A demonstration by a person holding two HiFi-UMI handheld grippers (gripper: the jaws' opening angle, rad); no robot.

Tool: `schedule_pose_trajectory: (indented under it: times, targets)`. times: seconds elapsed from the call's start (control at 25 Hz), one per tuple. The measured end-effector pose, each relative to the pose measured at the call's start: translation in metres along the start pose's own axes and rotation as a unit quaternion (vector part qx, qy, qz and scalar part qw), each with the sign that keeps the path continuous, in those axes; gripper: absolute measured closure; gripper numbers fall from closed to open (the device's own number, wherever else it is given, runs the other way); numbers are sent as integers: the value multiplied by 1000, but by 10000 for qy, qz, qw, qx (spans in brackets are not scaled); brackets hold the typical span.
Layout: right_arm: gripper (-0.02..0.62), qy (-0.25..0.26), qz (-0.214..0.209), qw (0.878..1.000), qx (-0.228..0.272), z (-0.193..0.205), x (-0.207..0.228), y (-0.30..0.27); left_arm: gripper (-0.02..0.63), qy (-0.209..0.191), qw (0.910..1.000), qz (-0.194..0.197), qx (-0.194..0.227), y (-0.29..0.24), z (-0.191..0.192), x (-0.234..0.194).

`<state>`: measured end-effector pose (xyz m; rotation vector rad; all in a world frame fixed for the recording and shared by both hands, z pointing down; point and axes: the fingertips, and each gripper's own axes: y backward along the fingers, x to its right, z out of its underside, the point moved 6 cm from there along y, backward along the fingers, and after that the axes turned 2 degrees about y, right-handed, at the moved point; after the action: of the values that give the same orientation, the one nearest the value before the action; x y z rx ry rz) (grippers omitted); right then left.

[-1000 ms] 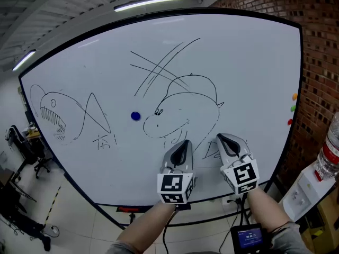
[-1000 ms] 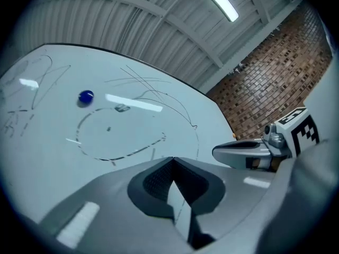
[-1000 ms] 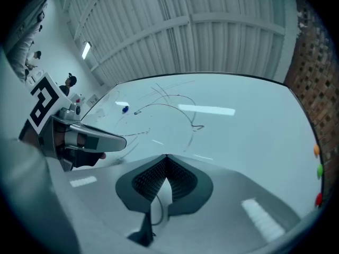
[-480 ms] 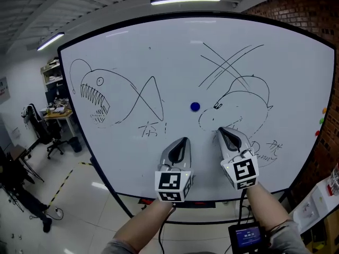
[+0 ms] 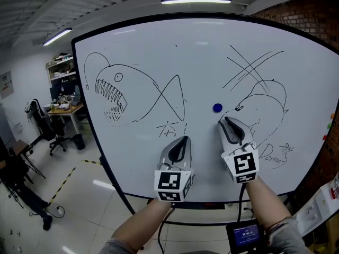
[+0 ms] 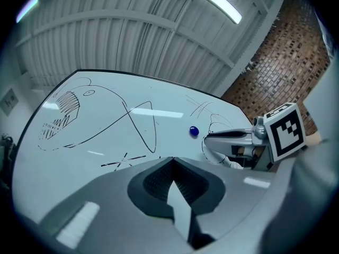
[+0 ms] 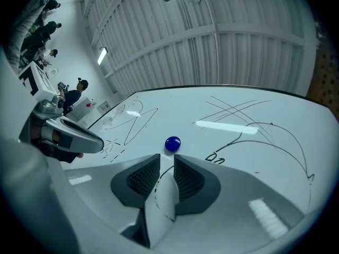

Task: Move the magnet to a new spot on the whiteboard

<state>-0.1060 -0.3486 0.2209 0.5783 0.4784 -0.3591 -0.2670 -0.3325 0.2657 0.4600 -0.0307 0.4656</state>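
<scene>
A round blue magnet sticks to the whiteboard, beside a drawn creature's snout. My right gripper points up at the board just below and right of the magnet. In the right gripper view the magnet sits just past the gripper; its jaws have just been opening and nothing is between them. My left gripper hangs lower and to the left, under the scribbled characters. Its jaws meet in the left gripper view, where the magnet and the right gripper also show.
Marker drawings of a toothed fish and a large X cover the board. Small coloured magnets cling to its right edge by a brick wall. A desk and office chairs stand at the left, and people are far off.
Both grippers have moved left along the board, bringing the right one from well right of the magnet to just beneath it. The right jaws have parted. The view has swung left.
</scene>
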Motion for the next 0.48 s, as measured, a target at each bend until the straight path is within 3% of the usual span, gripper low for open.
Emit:
schedule_pose_trajectory:
  times: [0.2,0.32,0.48]
  targets:
    - [441,278,226,9993,69,-12,-2,-18,606,0,10000,-19,27,6,-2,-12]
    - [429,403,427,9983,28,-16,0,-28,606,-9,10000,-53,40,10,-4,-20]
    - [461,724,699,9949,-71,-16,0,-29,606,2,9999,-95,35,12,-3,-28]
